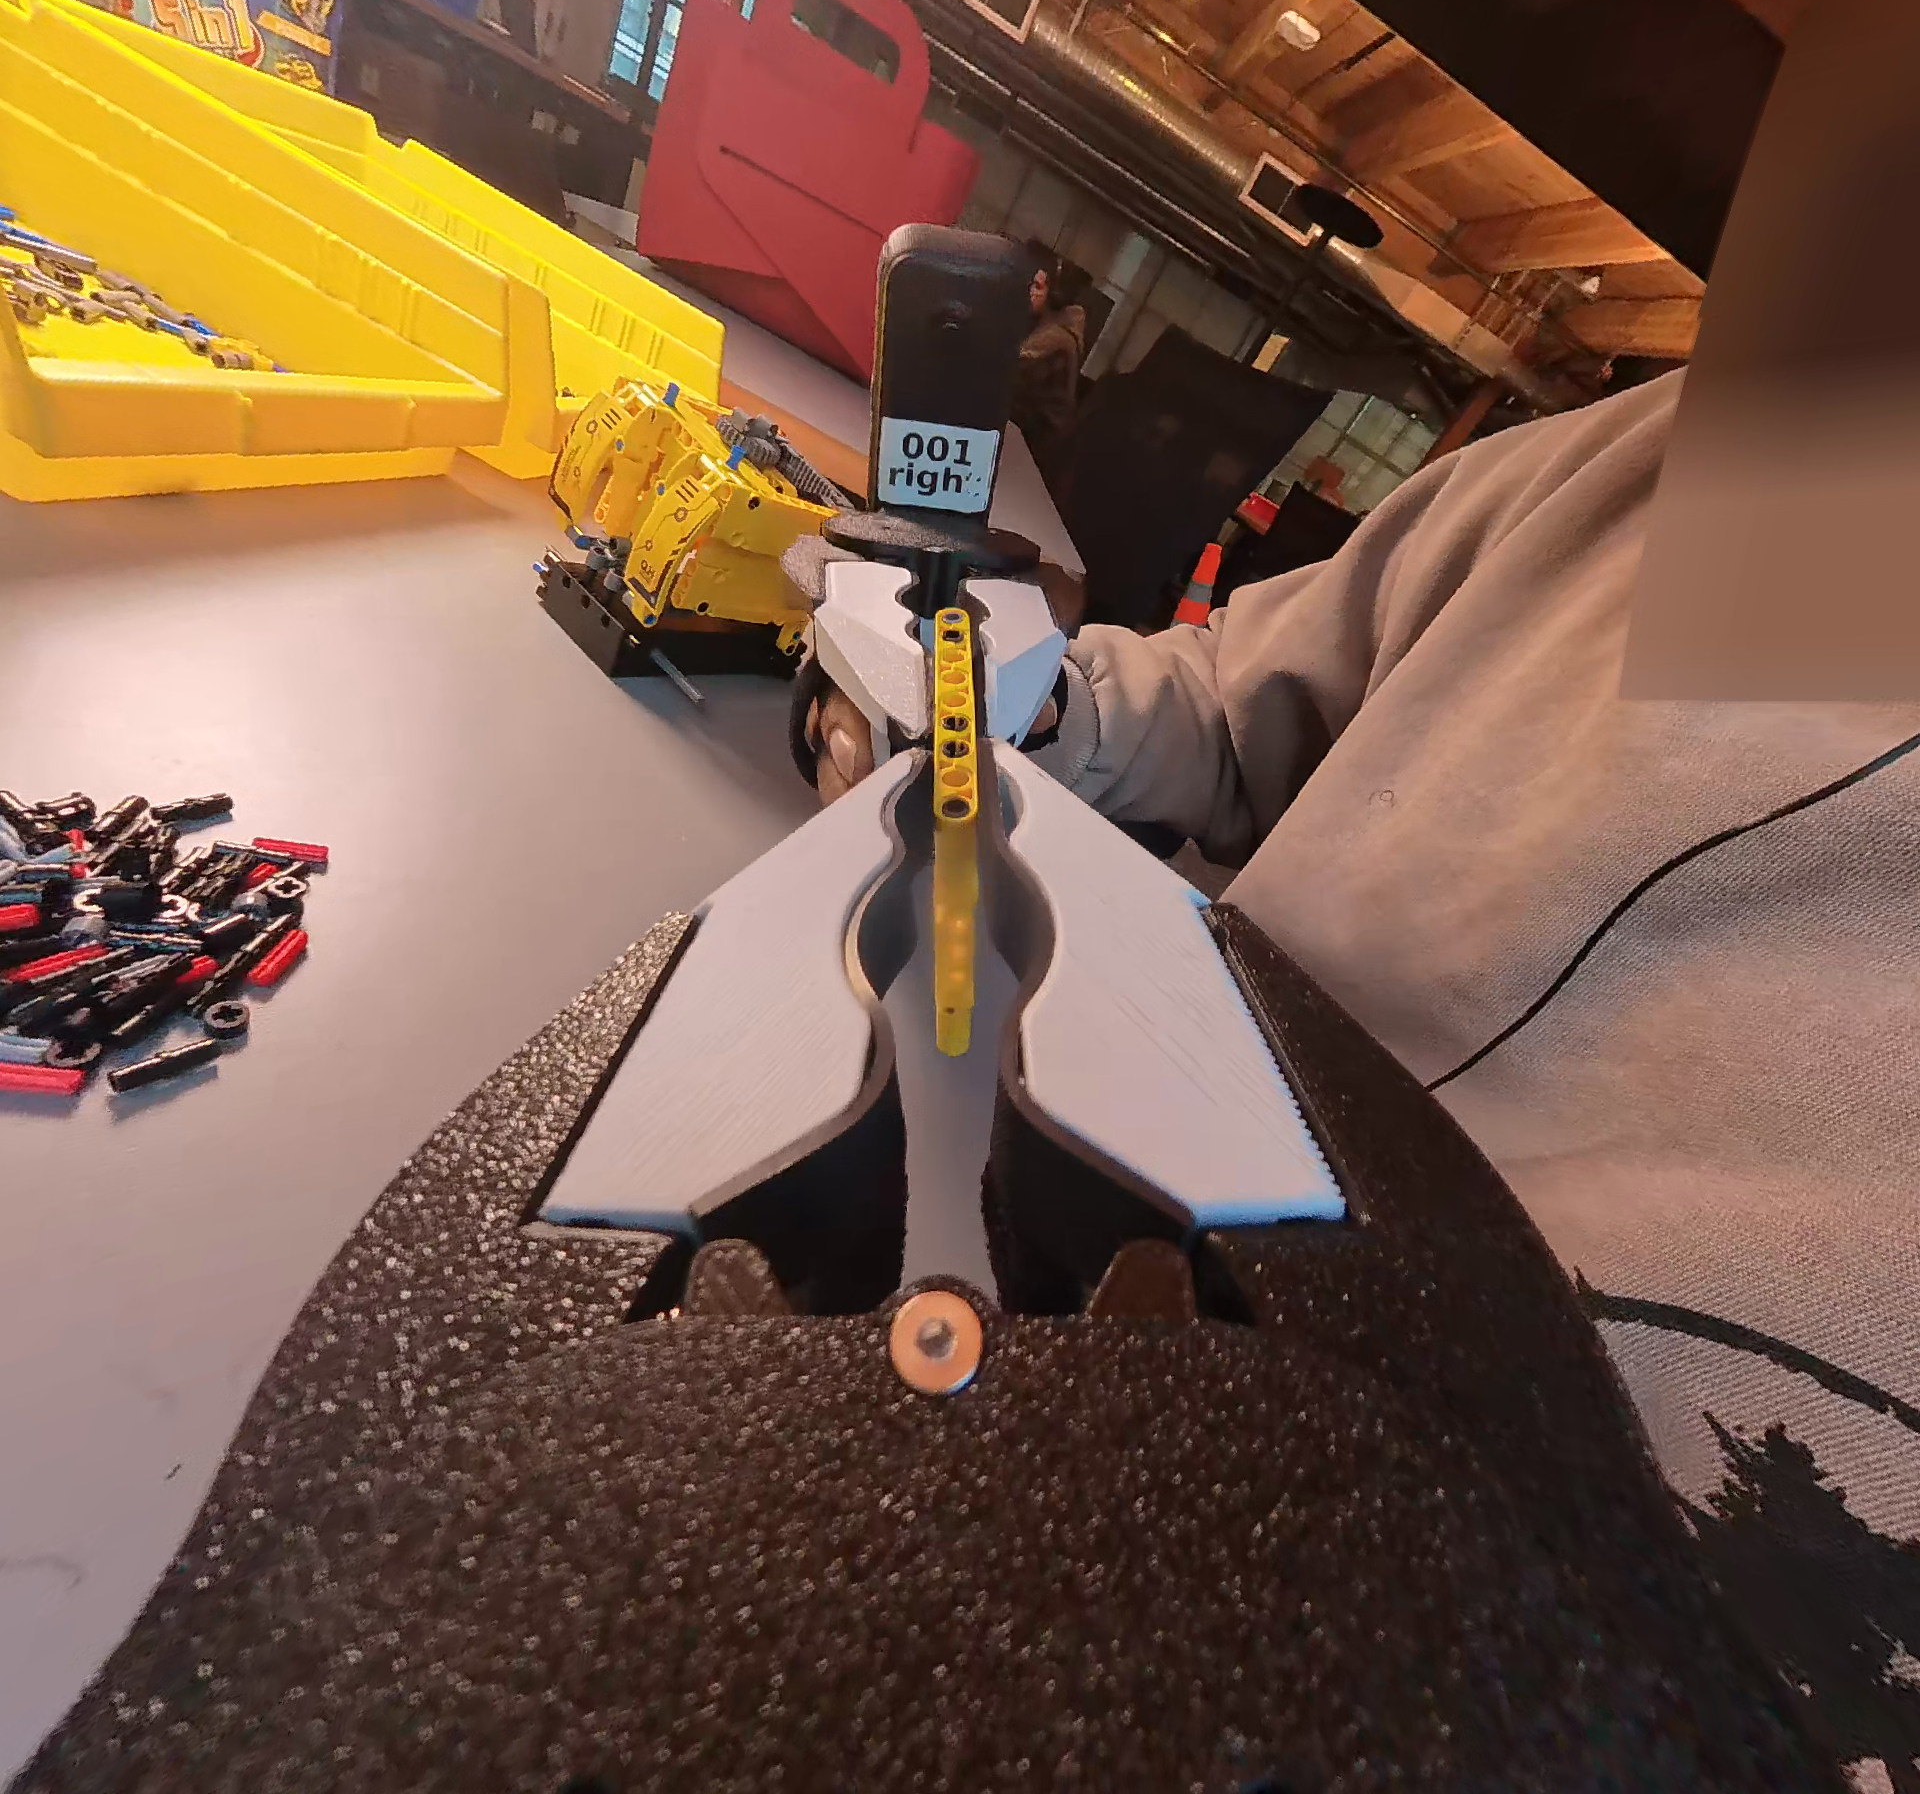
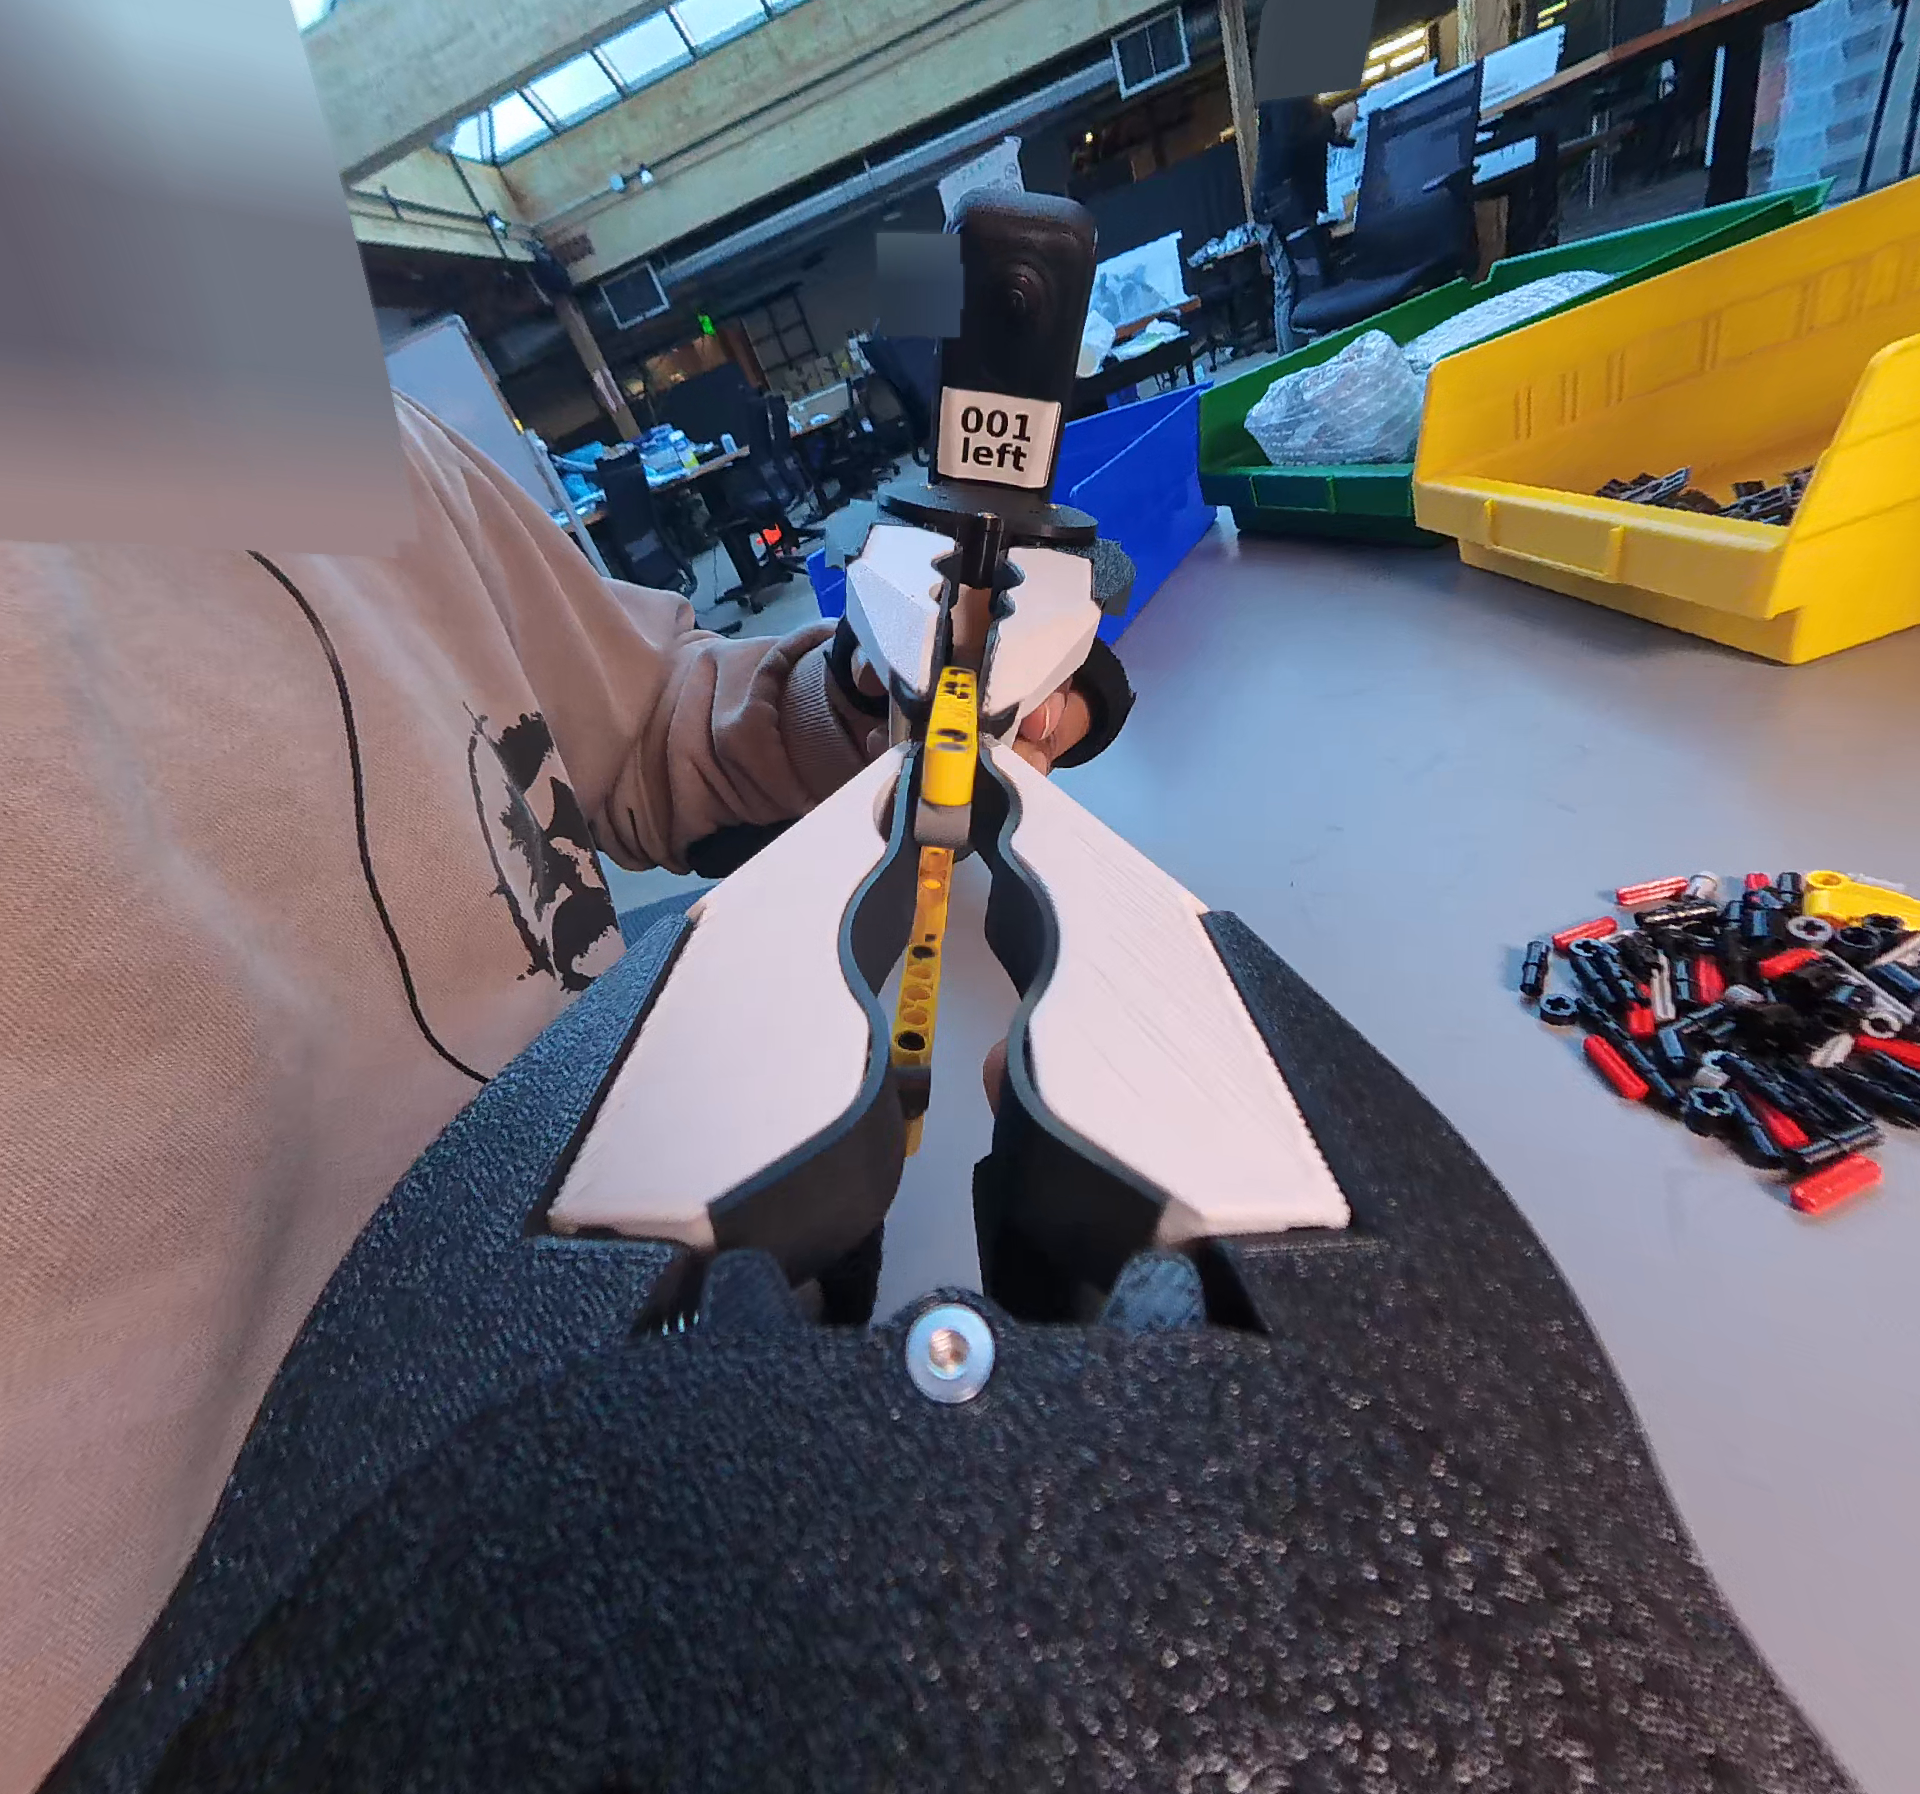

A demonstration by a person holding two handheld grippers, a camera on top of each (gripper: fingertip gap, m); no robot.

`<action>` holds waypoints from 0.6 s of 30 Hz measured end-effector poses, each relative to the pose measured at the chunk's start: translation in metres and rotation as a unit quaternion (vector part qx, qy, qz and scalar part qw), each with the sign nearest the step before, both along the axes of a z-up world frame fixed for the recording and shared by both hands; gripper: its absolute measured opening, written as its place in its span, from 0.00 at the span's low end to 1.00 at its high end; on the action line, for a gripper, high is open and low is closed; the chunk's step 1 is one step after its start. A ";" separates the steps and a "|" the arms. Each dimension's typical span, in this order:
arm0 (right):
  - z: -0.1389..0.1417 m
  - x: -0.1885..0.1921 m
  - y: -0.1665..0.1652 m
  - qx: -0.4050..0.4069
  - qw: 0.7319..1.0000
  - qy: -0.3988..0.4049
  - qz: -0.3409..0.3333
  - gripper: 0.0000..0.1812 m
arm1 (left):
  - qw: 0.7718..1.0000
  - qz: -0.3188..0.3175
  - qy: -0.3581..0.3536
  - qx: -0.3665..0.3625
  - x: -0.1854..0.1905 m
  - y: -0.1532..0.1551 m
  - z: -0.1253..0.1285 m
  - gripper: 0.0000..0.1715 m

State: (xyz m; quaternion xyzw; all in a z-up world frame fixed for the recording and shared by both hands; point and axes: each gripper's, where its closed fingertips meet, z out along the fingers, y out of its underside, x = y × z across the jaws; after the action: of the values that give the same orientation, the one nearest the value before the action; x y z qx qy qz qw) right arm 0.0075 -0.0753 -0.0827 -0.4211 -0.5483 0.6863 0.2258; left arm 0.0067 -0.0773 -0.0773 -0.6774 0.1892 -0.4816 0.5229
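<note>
Left hand-held gripper (image 1: 951, 788) clamps yellow beam (image 1: 953, 736); right hand-held gripper (image 2: 945, 788) apparently grips its other end.

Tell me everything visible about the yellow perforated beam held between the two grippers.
The yellow beam is a long, narrow plastic strip with a row of round holes along its length. It is lifted off the grey table, spanning both tools: the left gripper clamps one stretch and the right gripper the other, jaws closed on it from opposite directions. In the right wrist view a small grey piece sits on it.
</note>
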 end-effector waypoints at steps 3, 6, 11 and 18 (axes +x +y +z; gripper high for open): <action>-0.002 -0.002 -0.001 -0.006 1.000 0.000 -0.005 0.04 | 1.000 0.004 -0.006 0.003 -0.002 0.001 0.002 0.02; -0.004 -0.003 -0.001 -0.011 1.000 -0.005 -0.007 0.04 | 1.000 0.011 -0.010 0.004 -0.004 0.002 0.002 0.02; -0.015 -0.005 -0.008 0.025 0.999 -0.024 -0.007 0.04 | 1.000 0.013 -0.012 0.010 -0.004 0.002 0.005 0.02; -0.030 -0.008 -0.011 0.061 0.996 -0.058 -0.002 0.04 | 1.000 0.007 -0.003 -0.002 -0.005 0.004 -0.002 0.03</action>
State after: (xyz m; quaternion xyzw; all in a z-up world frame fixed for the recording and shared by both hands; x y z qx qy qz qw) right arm -0.0002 -0.0865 -0.1131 -0.4464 -0.6005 0.6258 0.2203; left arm 0.0021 -0.0729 -0.0793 -0.6781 0.1820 -0.4802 0.5257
